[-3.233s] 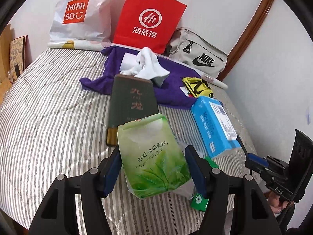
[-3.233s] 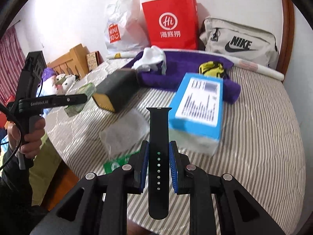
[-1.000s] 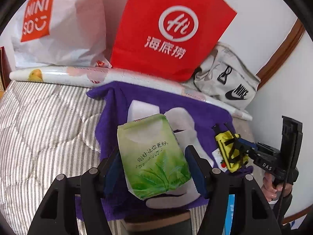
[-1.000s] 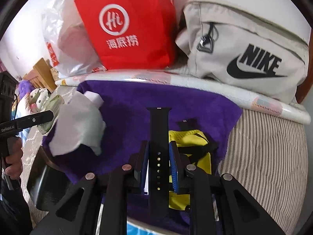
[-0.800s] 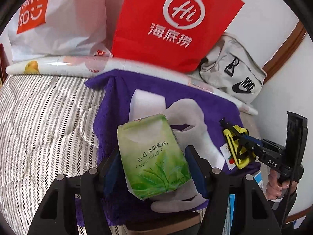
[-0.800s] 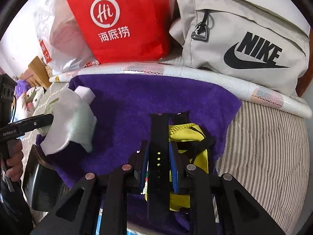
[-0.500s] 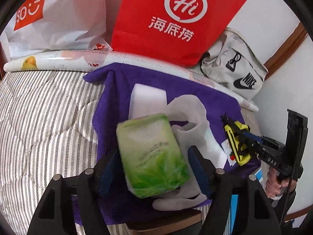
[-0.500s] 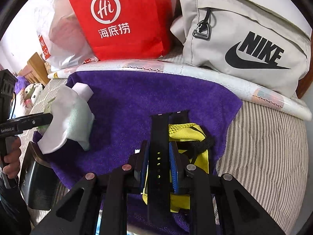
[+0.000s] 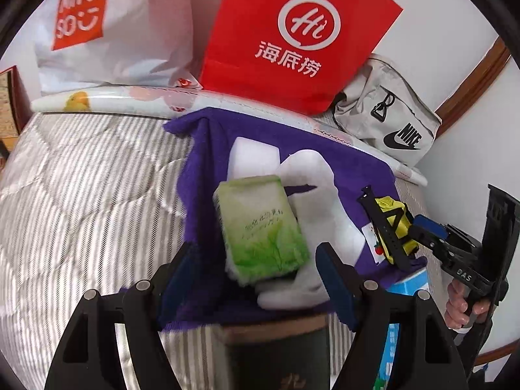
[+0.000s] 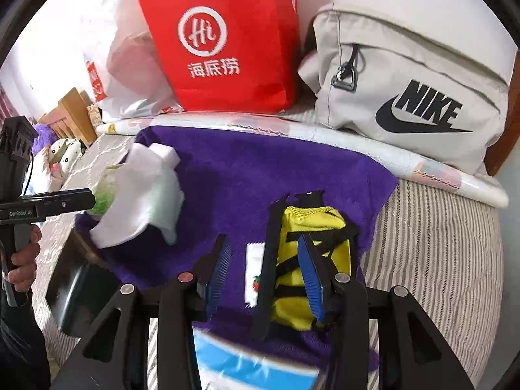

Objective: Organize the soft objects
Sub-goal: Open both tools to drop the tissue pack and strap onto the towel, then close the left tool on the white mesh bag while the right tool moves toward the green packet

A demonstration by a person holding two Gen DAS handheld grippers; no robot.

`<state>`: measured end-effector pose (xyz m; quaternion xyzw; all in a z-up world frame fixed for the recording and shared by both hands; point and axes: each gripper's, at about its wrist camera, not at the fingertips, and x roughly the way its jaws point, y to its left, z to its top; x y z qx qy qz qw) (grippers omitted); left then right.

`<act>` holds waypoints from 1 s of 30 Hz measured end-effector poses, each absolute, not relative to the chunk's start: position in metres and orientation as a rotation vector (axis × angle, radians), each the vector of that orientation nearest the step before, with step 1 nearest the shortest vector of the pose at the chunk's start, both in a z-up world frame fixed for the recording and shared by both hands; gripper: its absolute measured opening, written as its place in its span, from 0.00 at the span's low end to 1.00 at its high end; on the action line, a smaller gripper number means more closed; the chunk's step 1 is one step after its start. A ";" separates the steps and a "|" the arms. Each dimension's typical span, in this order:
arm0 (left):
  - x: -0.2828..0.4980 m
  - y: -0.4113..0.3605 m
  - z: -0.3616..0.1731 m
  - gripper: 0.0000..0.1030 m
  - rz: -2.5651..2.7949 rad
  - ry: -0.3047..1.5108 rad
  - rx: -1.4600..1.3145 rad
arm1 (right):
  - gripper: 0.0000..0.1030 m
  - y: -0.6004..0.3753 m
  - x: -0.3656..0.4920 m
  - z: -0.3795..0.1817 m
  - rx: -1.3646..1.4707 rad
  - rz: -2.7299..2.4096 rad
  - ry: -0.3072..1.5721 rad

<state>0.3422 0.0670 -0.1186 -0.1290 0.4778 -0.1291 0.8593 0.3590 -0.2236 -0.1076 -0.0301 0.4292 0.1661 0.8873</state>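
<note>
Green tissue pack [image 9: 263,226] lies on the purple towel [image 10: 260,169], partly over a crumpled white cloth [image 9: 312,175]. My left gripper [image 9: 256,276] has just been opening; its fingers stand wide, either side of the pack, clear of it. Black watch strap [image 10: 269,260] lies on the towel against the yellow pouch [image 10: 312,224]. My right gripper [image 10: 266,276] has just been opening too; the strap sits between its parted fingers, not pinched.

Containers: red paper bag [image 9: 292,35], white Miniso bag [image 9: 107,26], grey Nike bag [image 10: 406,97] stand behind the towel; their contents can't be seen.

Blue box [image 10: 253,367] is blurred and cut off at the bottom edge. Dark box [image 9: 276,354] is partly hidden by my left gripper. Everything is on the striped bed [image 9: 81,195].
</note>
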 end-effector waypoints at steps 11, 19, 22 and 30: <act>0.259 0.074 -0.081 0.71 -0.286 0.889 -0.277 | 0.42 -0.221 0.260 -0.069 -0.060 0.381 0.783; 0.189 0.048 -0.090 0.71 -0.297 0.872 -0.145 | 0.47 -0.227 0.175 -0.063 -0.012 0.416 0.746; 0.167 0.040 -0.106 0.71 -0.307 0.895 -0.142 | 0.47 -0.229 0.149 -0.072 -0.008 0.411 0.752; 0.144 0.017 -0.161 0.71 -0.366 1.019 -0.146 | 0.47 -0.243 0.104 -0.099 0.103 0.399 0.776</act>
